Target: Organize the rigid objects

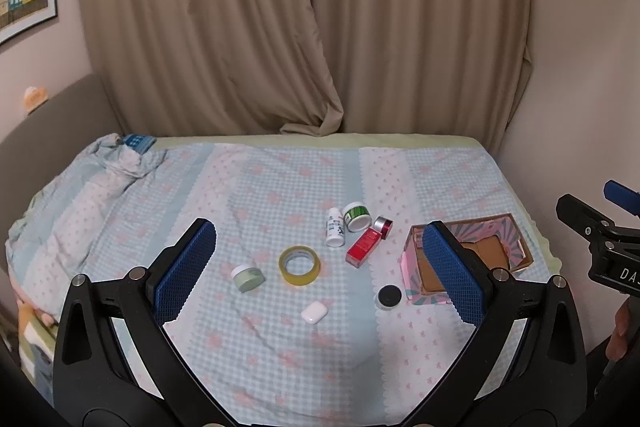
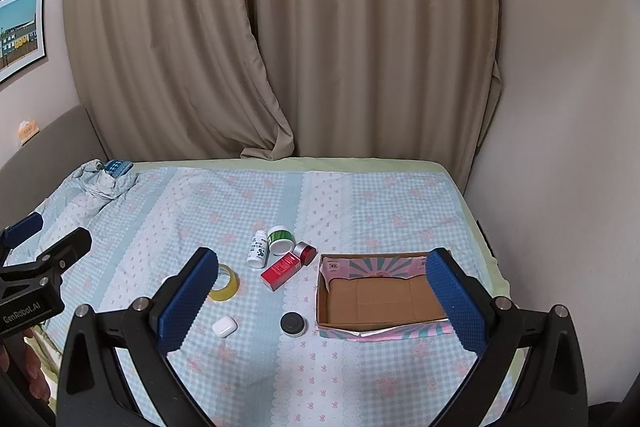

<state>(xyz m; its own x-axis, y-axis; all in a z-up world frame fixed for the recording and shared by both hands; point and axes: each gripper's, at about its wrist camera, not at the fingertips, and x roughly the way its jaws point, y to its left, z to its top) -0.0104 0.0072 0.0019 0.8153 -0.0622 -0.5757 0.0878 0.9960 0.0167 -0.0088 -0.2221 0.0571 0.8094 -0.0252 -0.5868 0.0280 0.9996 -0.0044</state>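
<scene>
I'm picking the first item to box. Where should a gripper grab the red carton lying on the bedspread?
Grip the red carton across its two long side faces near mid-length, coming from above. It lies flat with those sides free; only its far end sits close to the red-capped jar.

Right hand-held gripper point(image 2: 320, 303) spread wide above cardboard box point(image 2: 344, 323).

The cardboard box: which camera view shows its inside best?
The right wrist view. There the cardboard box lies open between the jaws, its bare brown floor and patterned walls almost fully visible. In the left wrist view the same box sits at the right, and one blue pad covers part of it.
</scene>
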